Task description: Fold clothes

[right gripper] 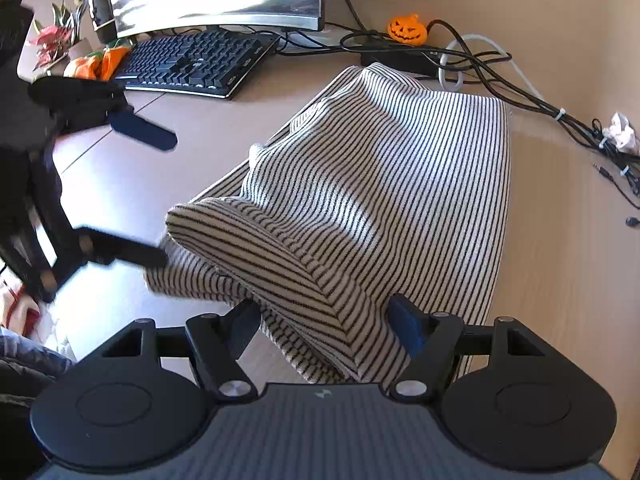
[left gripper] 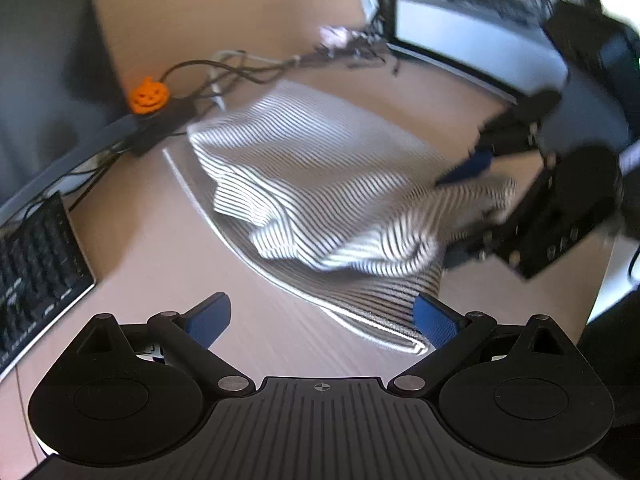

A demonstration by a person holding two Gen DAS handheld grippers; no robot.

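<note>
We are folding the striped top on the worktop: our right gripper fingers are spread around its rolled edge, our left gripper fingers are spread and holding nothing, so next comes a pinch.

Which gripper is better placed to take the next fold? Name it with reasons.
Right. The right gripper straddles a raised fold of the striped garment; the left gripper stands open over bare desk beside its hem.
</note>
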